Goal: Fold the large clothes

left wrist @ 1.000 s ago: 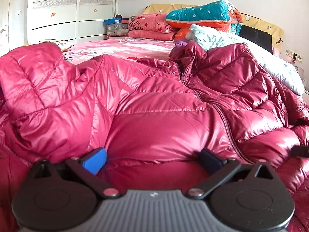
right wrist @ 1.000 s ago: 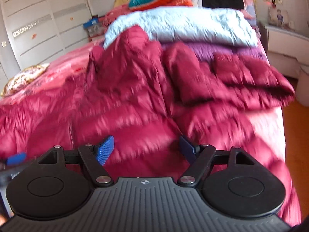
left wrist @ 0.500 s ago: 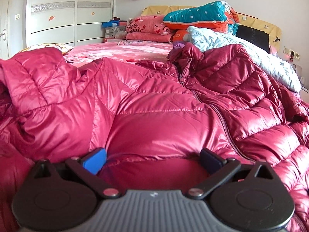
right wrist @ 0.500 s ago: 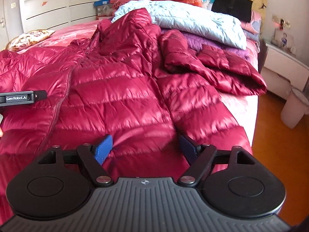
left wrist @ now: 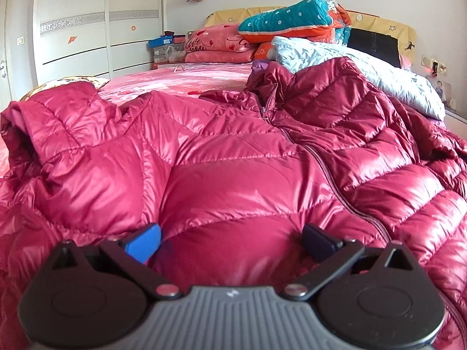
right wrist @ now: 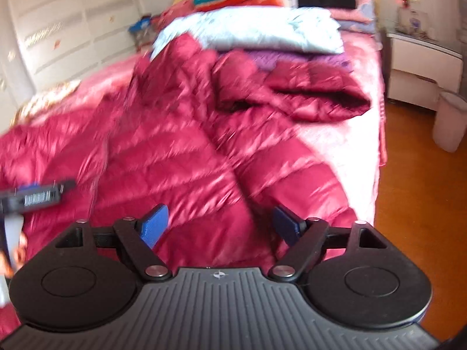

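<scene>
A large shiny crimson down jacket (left wrist: pixel 233 160) lies spread face up on the bed, its zipper (left wrist: pixel 329 172) running down the middle. My left gripper (left wrist: pixel 232 240) is open, its blue pads pressed low against the jacket's hem. In the right wrist view the jacket (right wrist: pixel 181 151) fills the bed, one sleeve (right wrist: pixel 306 93) lying folded out to the right. My right gripper (right wrist: pixel 220 226) is open just above the jacket's lower right part. The left gripper (right wrist: pixel 35 197) shows at that view's left edge.
A pale blue garment (left wrist: pixel 364 67) and a purple one (right wrist: pixel 274 58) lie beyond the jacket. Pillows and folded quilts (left wrist: pixel 289 20) are stacked at the headboard. A white wardrobe (left wrist: pixel 87 29) stands at left. A nightstand (right wrist: pixel 420 67), a bin (right wrist: pixel 449 122) and wooden floor are at right.
The right gripper has swung over the jacket, its view now blurred and tilted. The left gripper has stayed at the hem with its view lifting slightly. Both stay open.
</scene>
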`<state>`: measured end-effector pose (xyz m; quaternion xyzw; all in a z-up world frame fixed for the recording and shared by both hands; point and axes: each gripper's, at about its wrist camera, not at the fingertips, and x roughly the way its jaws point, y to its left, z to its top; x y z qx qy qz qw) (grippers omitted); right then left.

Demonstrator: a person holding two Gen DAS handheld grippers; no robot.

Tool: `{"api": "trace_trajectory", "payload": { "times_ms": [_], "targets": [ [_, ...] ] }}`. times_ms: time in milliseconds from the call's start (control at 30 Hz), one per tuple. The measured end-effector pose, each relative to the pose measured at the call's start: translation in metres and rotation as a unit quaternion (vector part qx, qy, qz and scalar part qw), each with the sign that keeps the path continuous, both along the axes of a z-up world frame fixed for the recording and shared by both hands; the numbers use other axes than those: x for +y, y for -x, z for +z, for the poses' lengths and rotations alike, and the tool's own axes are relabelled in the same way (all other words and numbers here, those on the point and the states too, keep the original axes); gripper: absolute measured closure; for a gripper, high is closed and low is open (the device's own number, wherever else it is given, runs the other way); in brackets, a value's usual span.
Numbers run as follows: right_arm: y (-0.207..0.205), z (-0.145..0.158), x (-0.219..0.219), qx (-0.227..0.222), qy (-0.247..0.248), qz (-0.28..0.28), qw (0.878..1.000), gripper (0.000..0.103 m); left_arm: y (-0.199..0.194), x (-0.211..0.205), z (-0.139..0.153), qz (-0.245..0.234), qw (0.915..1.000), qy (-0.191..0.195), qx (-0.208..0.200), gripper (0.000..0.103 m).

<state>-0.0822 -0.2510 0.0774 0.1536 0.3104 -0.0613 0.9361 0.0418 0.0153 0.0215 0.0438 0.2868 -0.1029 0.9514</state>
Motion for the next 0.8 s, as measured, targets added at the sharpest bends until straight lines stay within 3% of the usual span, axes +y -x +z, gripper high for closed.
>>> {"api": "trace_trajectory", "payload": {
  "times_ms": [267, 500, 800],
  "targets": [
    [0.006, 0.004, -0.062, -0.043, -0.067, -0.116, 0.990, 0.003, 0.006, 0.002, 0.002, 0.001, 1.0000, 0.002, 0.010, 0.001],
    [-0.014, 0.006, -0.094, -0.060, -0.032, -0.174, 0.982, 0.003, 0.018, -0.001, 0.010, 0.012, 0.9995, 0.006, 0.030, 0.001],
    [-0.071, -0.001, -0.125, -0.074, -0.012, -0.182, 0.980, 0.003, 0.021, -0.010, 0.020, 0.027, 0.9979, 0.028, 0.052, 0.001]
  ]
}}
